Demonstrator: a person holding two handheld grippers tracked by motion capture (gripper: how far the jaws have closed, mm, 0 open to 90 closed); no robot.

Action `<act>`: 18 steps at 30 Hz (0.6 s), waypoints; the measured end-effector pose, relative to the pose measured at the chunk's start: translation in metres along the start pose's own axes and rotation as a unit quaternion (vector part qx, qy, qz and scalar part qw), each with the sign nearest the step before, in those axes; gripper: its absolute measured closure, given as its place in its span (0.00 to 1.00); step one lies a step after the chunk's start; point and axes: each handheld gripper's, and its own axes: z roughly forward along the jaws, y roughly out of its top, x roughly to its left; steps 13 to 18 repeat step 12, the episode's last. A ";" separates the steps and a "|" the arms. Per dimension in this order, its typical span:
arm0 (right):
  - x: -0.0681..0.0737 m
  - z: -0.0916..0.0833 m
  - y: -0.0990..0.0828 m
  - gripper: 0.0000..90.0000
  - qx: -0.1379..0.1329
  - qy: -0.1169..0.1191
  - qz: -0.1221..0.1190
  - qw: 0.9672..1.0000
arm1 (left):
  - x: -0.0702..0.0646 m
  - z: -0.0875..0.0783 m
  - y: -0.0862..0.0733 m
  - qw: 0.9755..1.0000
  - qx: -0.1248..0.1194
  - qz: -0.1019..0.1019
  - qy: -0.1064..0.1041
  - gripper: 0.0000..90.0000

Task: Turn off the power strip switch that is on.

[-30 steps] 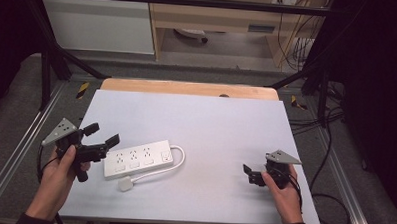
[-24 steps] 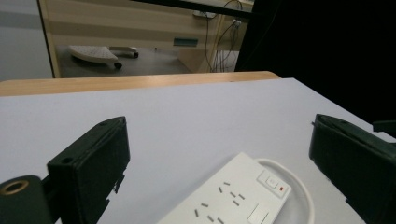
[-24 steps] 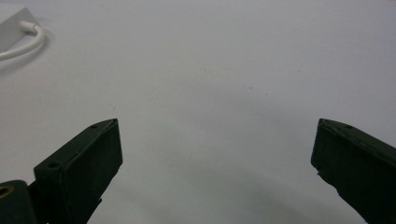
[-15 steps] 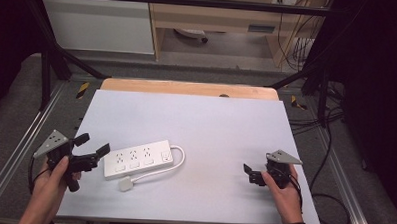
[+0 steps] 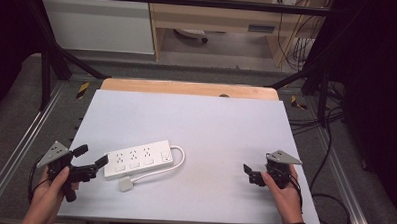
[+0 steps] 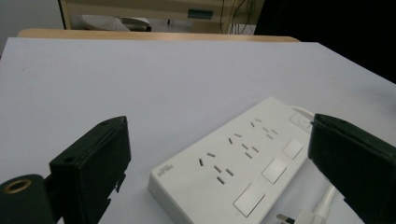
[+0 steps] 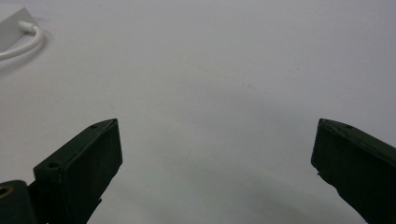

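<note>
- Strip (image 5: 140, 159) lies at seven o'clock on the table (image 5: 211, 122), plug (image 5: 125, 185) beside it.
- Left gripper (image 5: 92, 162) gapes wide at its end; right gripper (image 5: 248, 173), at four o'clock, also wide, empty.
- Approach level, straddling the strip's narrow end squarely.

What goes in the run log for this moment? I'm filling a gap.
left gripper: open, just short of power strip | right gripper: open, over bare mat | plug: loose on mat

White power strip (image 5: 139, 159), cord (image 5: 175, 161) looped, plug (image 5: 125, 184) on grey table (image 5: 206, 122).
</note>
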 end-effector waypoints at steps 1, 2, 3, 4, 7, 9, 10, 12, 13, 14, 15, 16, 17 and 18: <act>0.000 0.000 0.000 0.03 0.000 0.000 -0.001 1.000 | 0.000 0.000 -0.002 1.000 0.003 0.002 0.001 0.06; 0.000 0.000 0.000 0.03 0.001 0.000 0.001 1.000 | 0.000 0.000 -0.004 1.000 0.007 0.003 0.001 0.07; 0.000 0.001 -0.001 0.03 0.005 -0.002 0.001 1.000 | 0.000 0.000 -0.006 1.000 0.011 0.005 0.002 0.07; 0.000 0.001 -0.001 0.03 0.005 -0.002 0.001 1.000 | -0.001 0.001 -0.008 1.000 0.016 0.006 0.001 0.07; -0.002 0.002 -0.002 0.03 0.012 -0.010 0.003 1.000 | -0.004 0.003 -0.015 0.999 0.035 0.010 -0.002 0.07; -0.004 0.007 -0.005 0.03 0.034 -0.023 0.005 0.999 | -0.005 0.002 -0.016 0.999 0.042 0.018 -0.005 0.07; -0.004 0.007 -0.005 0.03 0.034 -0.023 0.005 0.999 | -0.006 0.003 -0.017 0.999 0.044 0.020 -0.004 0.07; -0.005 0.016 -0.007 0.03 0.055 -0.025 0.004 0.998 | -0.006 0.004 -0.018 0.999 0.049 0.017 0.002 0.07; -0.005 0.016 -0.007 0.03 0.055 -0.025 0.004 0.998 | -0.006 0.004 -0.018 0.999 0.049 0.017 0.002 0.07; -0.005 0.016 -0.007 0.03 0.055 -0.025 0.004 0.998 | -0.006 0.004 -0.018 0.999 0.049 0.017 0.002 0.07; -0.005 0.016 -0.007 0.03 0.055 -0.025 0.004 0.998 | -0.006 0.004 -0.018 0.999 0.049 0.017 0.002 0.07; -0.005 0.016 -0.007 0.03 0.055 -0.025 0.004 0.998 | -0.006 0.004 -0.018 0.999 0.049 0.017 0.002 0.07; -0.005 0.016 -0.007 0.03 0.055 -0.025 0.004 0.998 | -0.006 0.004 -0.018 0.999 0.049 0.017 0.002 0.07; -0.005 0.016 -0.007 0.03 0.055 -0.025 0.004 0.998 | -0.006 0.004 -0.018 0.999 0.049 0.017 0.002 0.07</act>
